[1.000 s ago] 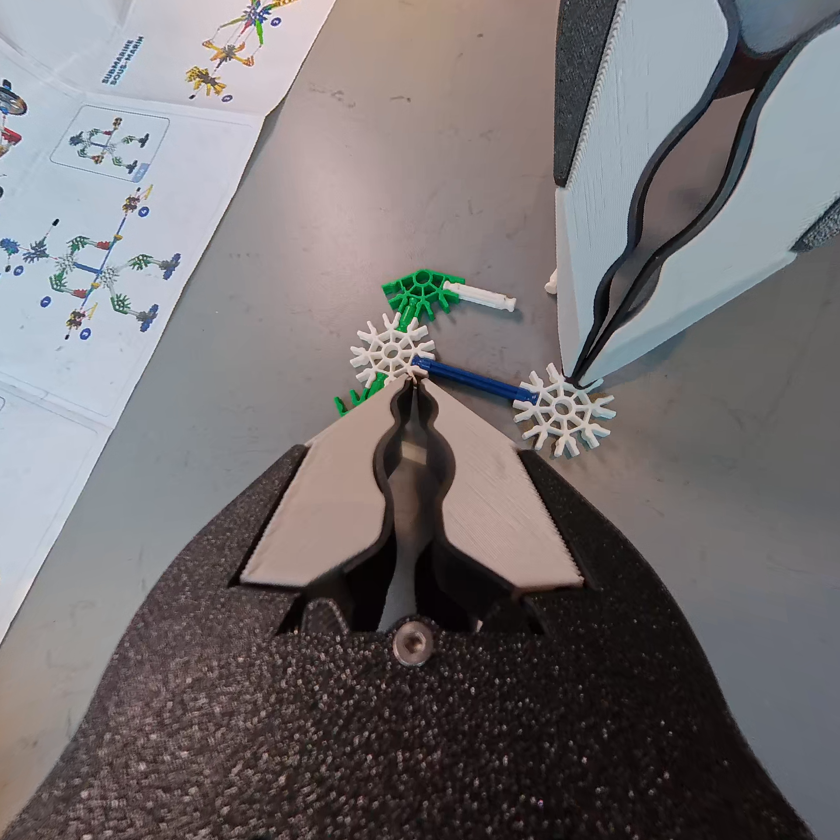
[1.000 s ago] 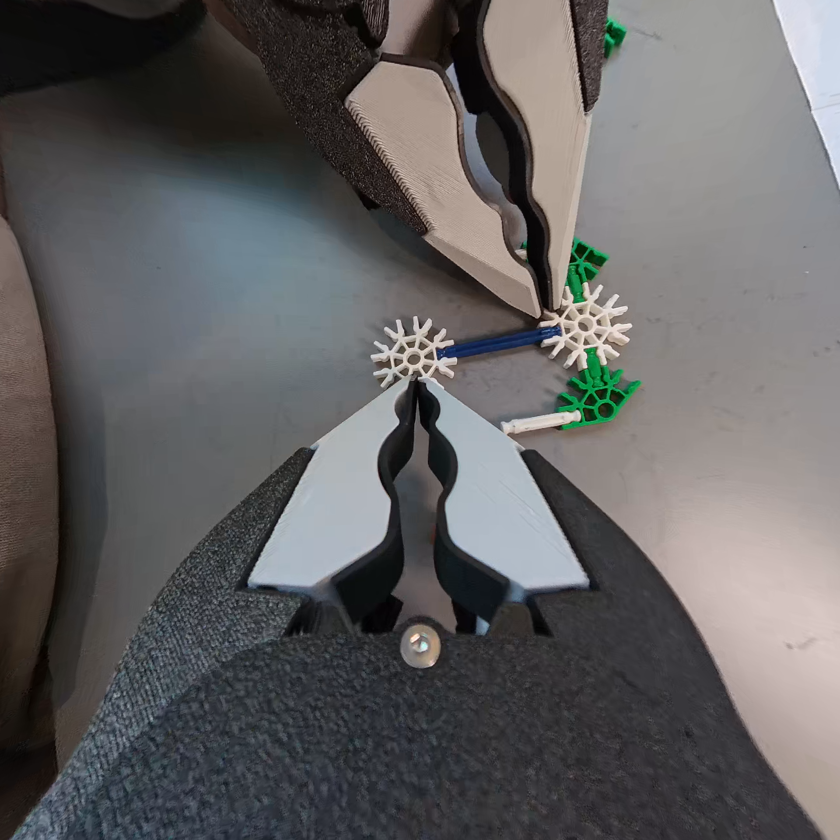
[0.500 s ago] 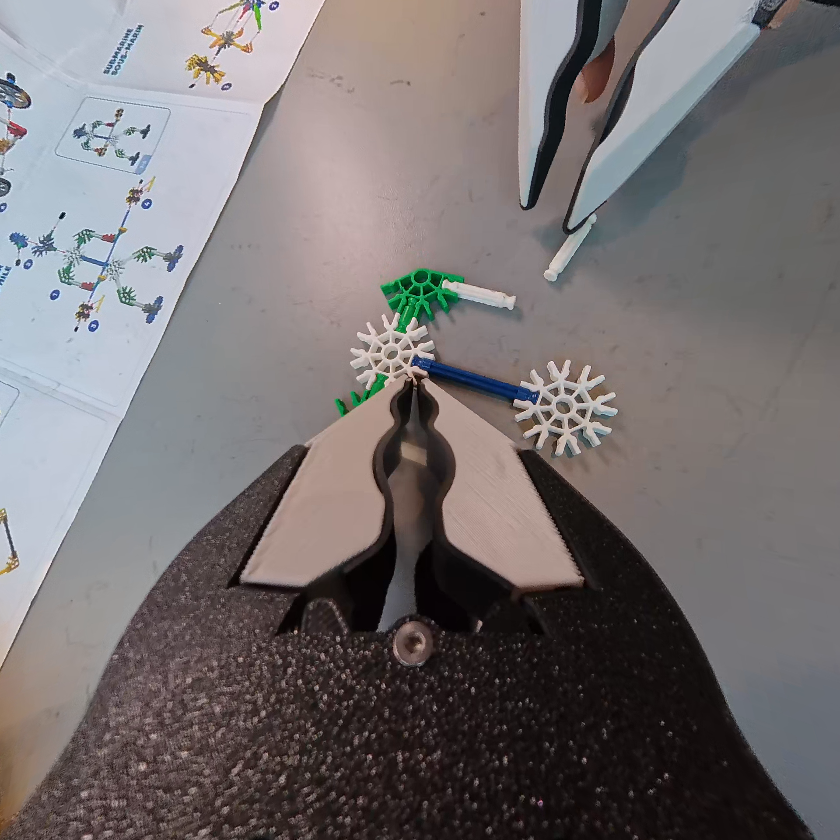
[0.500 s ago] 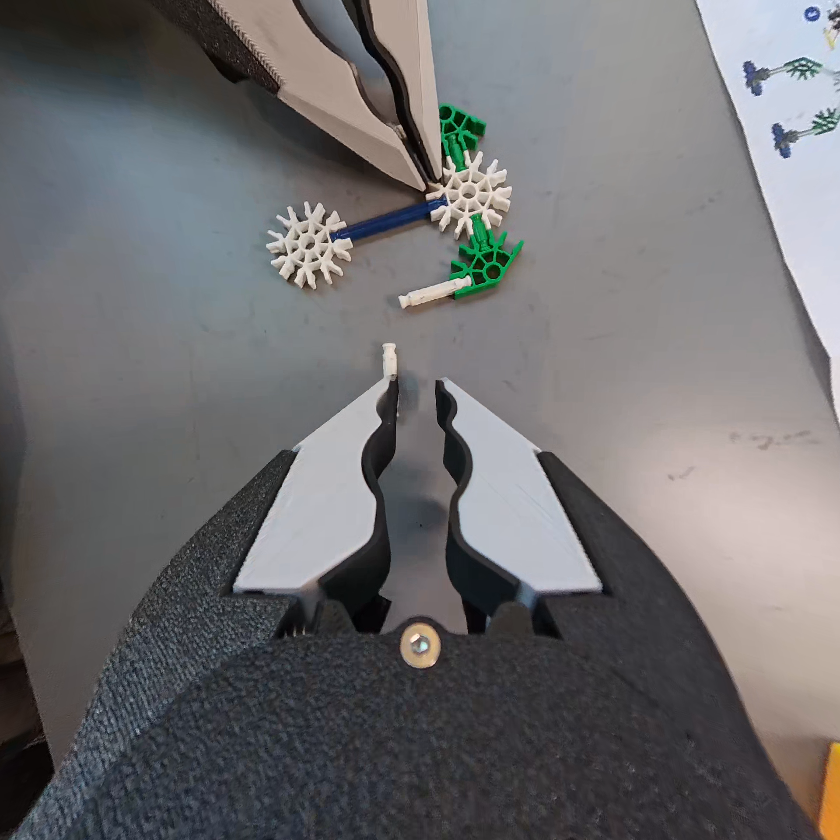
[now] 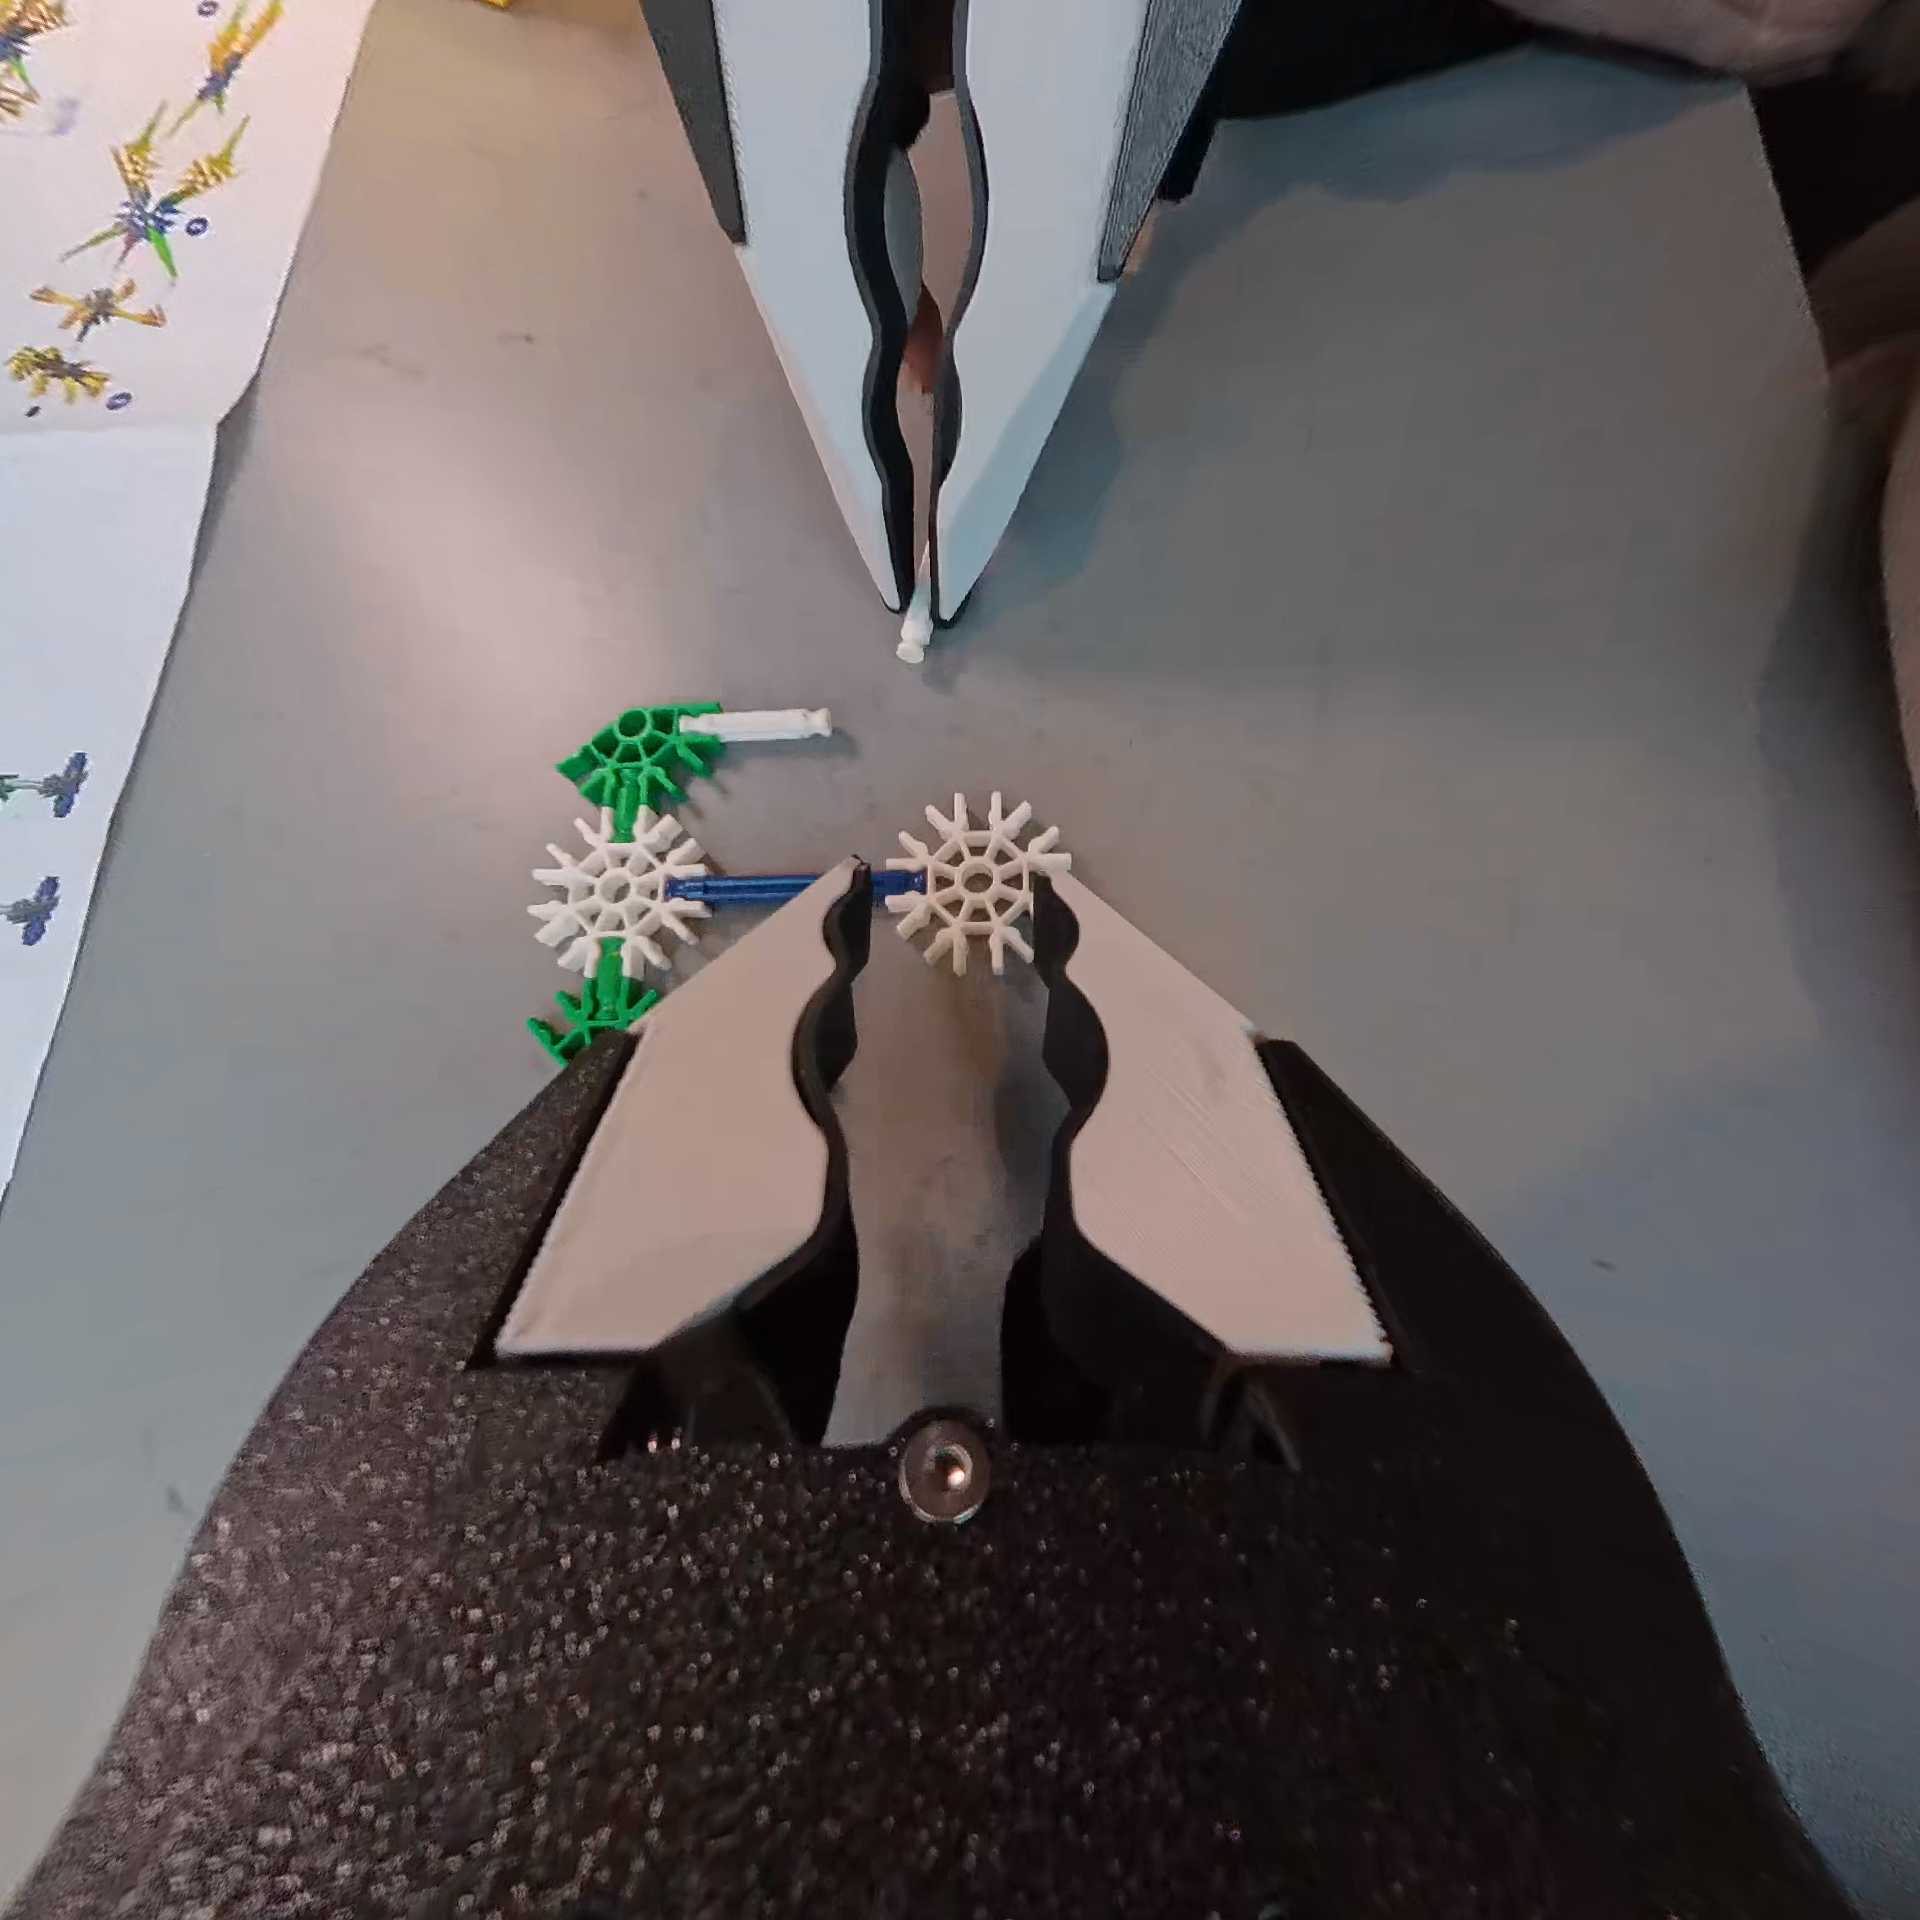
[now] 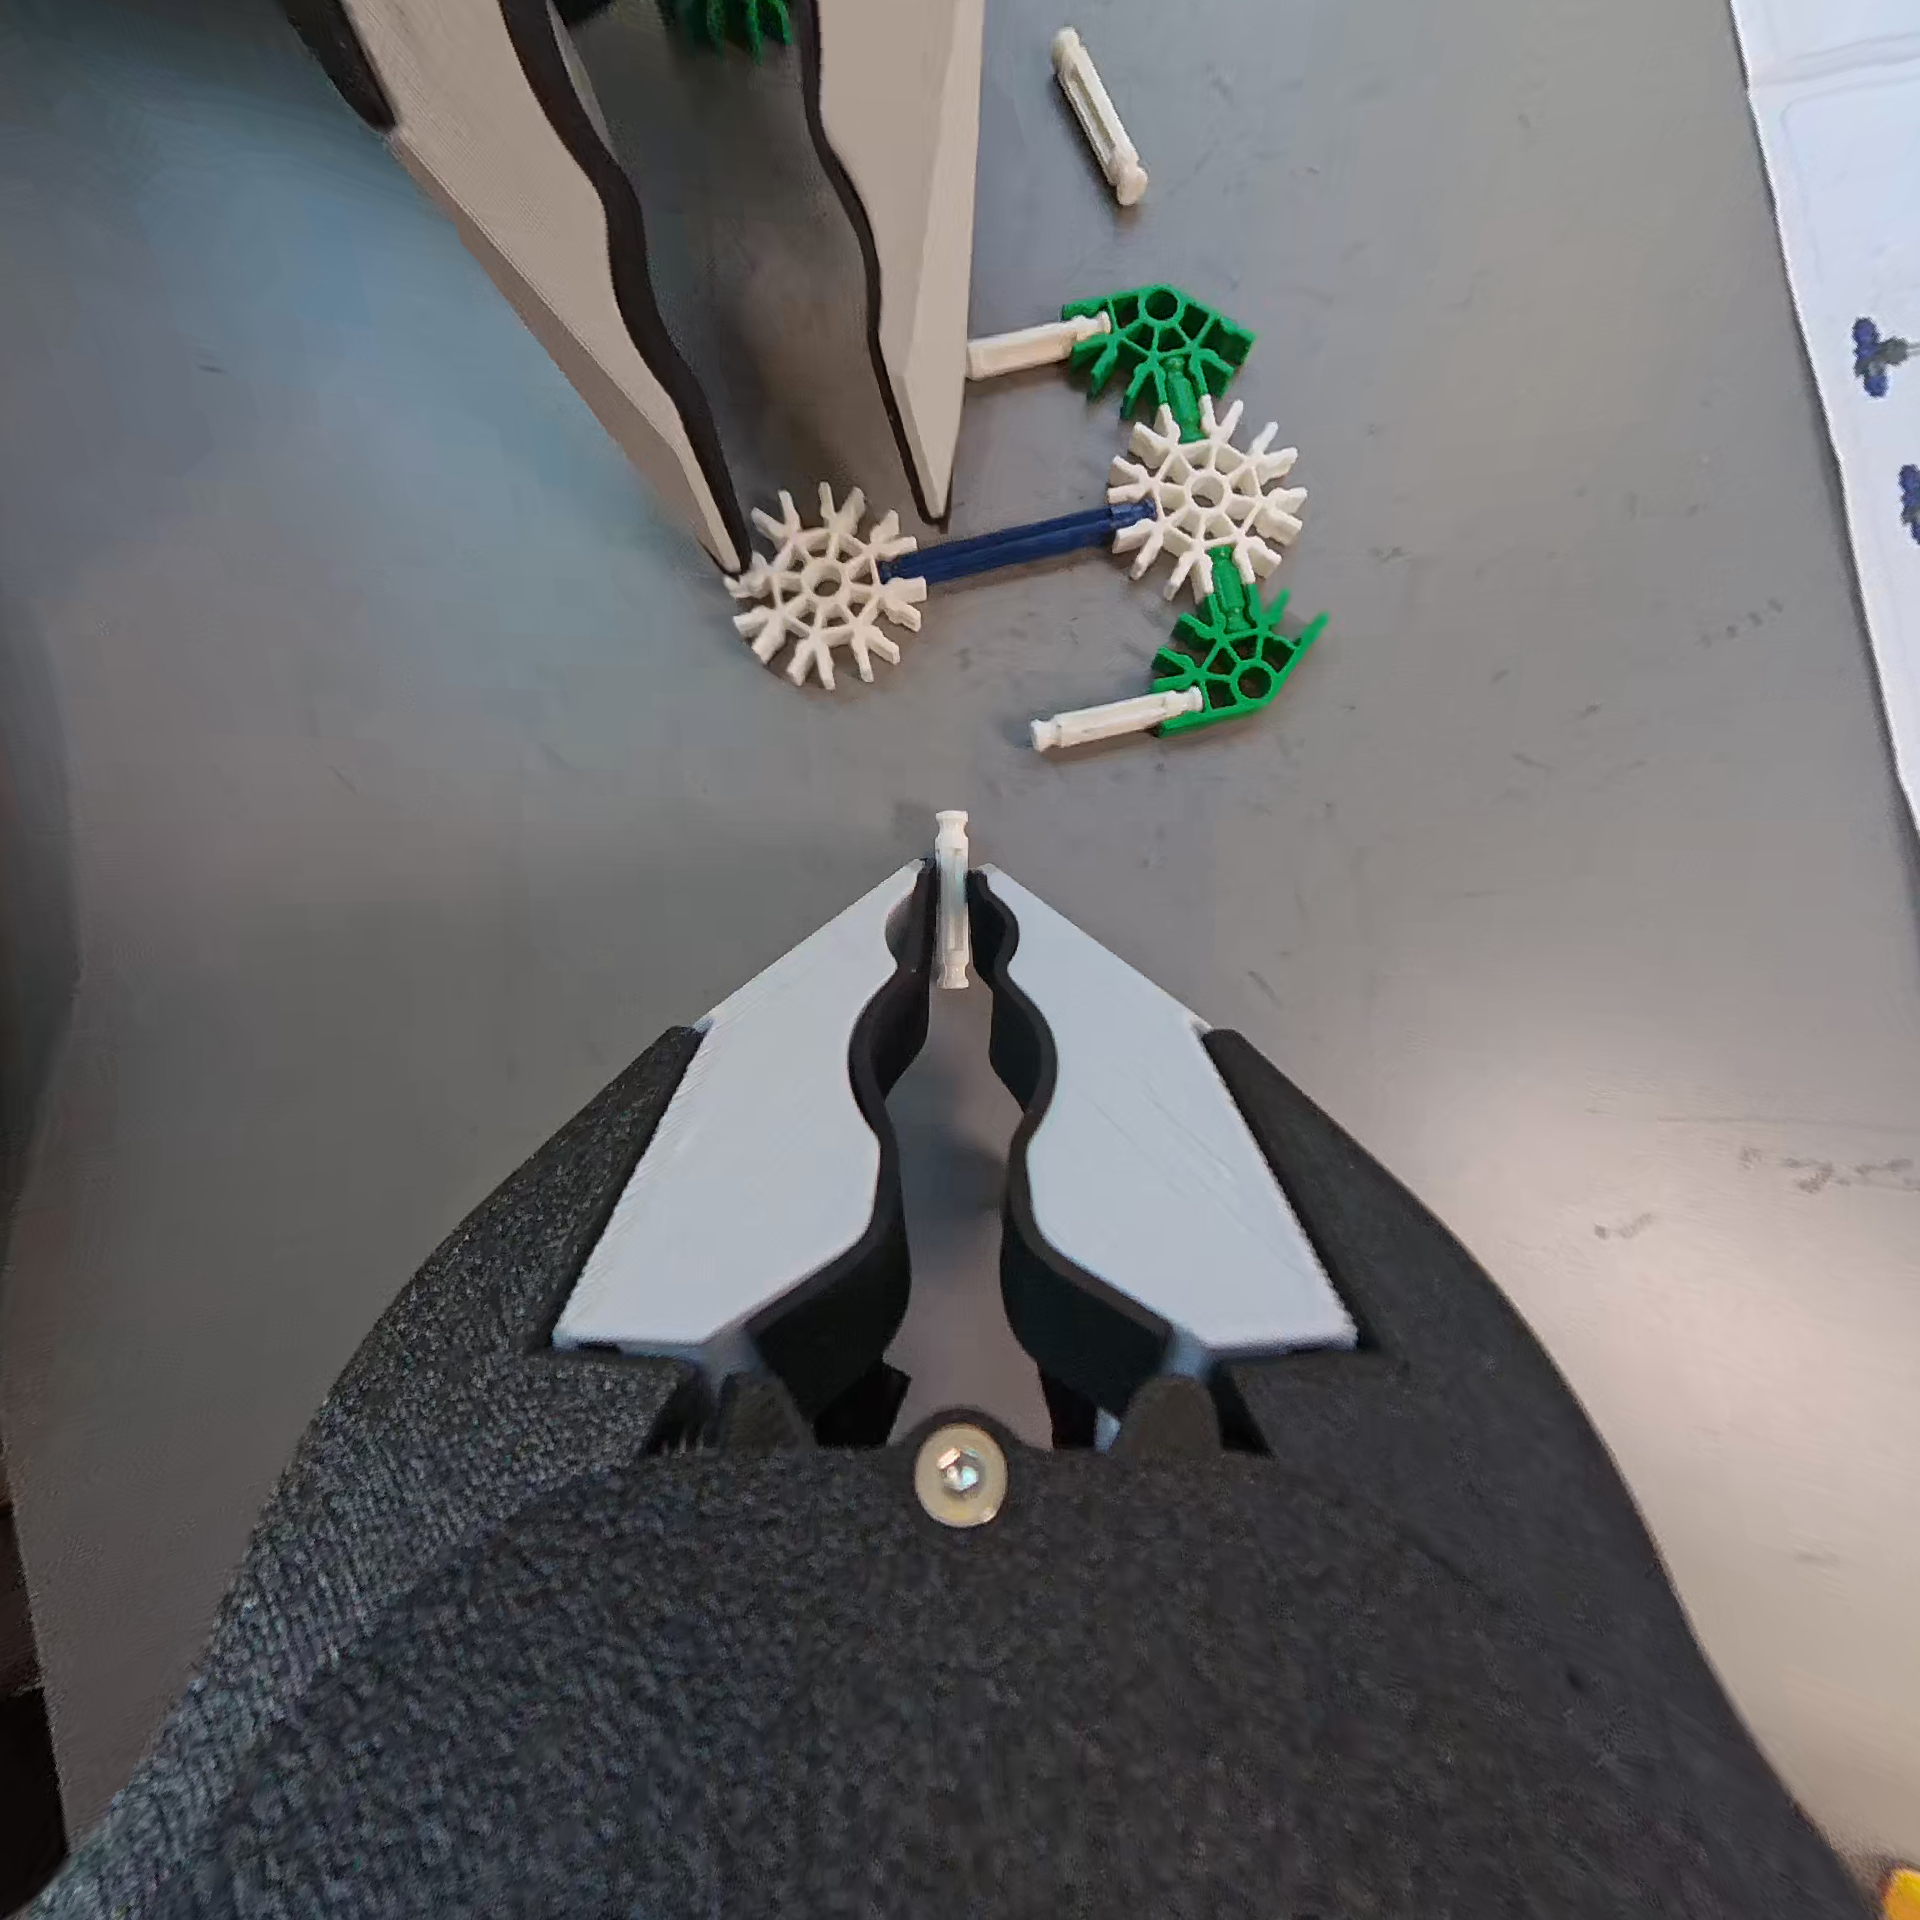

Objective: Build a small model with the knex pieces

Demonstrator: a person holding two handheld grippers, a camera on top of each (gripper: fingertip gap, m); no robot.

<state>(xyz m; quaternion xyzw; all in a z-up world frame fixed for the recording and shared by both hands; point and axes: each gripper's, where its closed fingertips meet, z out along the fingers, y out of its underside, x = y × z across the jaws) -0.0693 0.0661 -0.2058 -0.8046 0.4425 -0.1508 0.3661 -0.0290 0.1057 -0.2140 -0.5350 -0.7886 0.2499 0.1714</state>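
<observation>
A toy assembly lies on the grey table: two white snowflake connectors joined by a blue rod (image 5: 769,886), with green connectors (image 5: 636,750) and short white rods on them. My left gripper (image 5: 948,881) is open, with its fingertips on either side of the right snowflake connector (image 5: 977,883); it also shows in the right wrist view (image 6: 831,535) around that connector (image 6: 826,587). My right gripper (image 6: 953,873) is shut on a small white rod (image 6: 951,914) that points towards the assembly. It shows in the left wrist view (image 5: 920,611) with the rod end (image 5: 912,636) sticking out.
A loose white rod (image 6: 1099,114) lies beyond the assembly. A printed instruction sheet (image 5: 94,582) covers the table on the left, and its edge shows in the right wrist view (image 6: 1849,260). A yellow object (image 6: 1901,1896) shows at the bottom right corner. The gap from one gripper's tips to the other's is roughly 7 cm. The left gripper is farther from the yellow object (image 6: 1901,1896), some 30 cm, than the right, some 25 cm.
My left gripper has opened and moved from the left snowflake connector to straddle the right one. My right gripper has closed on the small white rod and turned it towards the assembly.
</observation>
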